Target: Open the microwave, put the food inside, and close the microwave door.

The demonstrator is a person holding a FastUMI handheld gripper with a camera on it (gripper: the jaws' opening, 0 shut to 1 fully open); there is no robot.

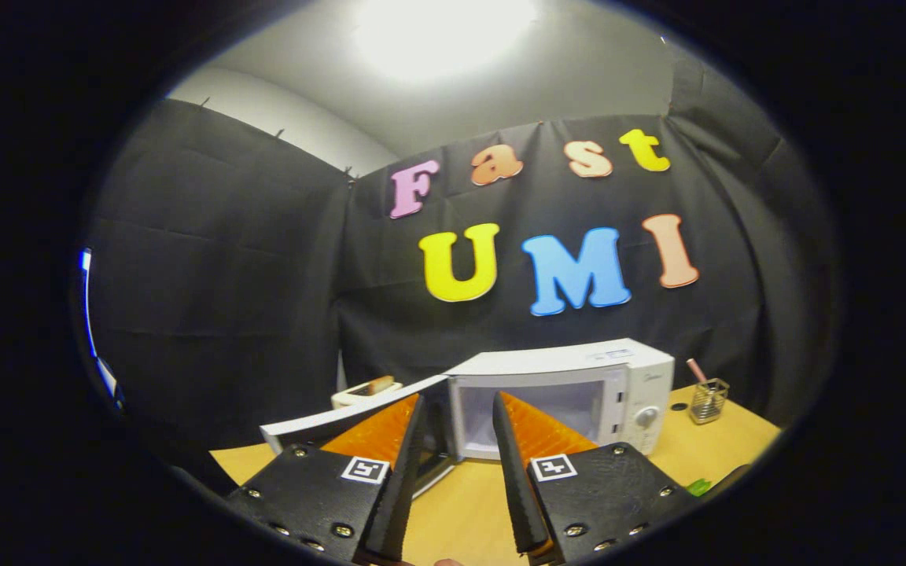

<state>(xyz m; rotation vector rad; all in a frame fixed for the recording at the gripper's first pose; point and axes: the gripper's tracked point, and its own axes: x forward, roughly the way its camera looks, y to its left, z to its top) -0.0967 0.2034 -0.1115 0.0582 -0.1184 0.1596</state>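
While the claw [457,409] hangs above the bench [469,503] with its fingers spread apart and nothing between them, the microwave [571,393] stands just beyond the fingertips, toward the bench's far edge. Its door [343,420] is swung wide to the left, and the cavity looks bare. A white dish holding what may be the food [378,385] sits behind the open door, near the far left corner; I cannot tell exactly what it is. Reaching it looks awkward: the door lies between claw and dish, so a direct approach could knock the door or drag the oven. A wire cup [708,399] with a pink stick stands by the far right corner, clear of the likely path
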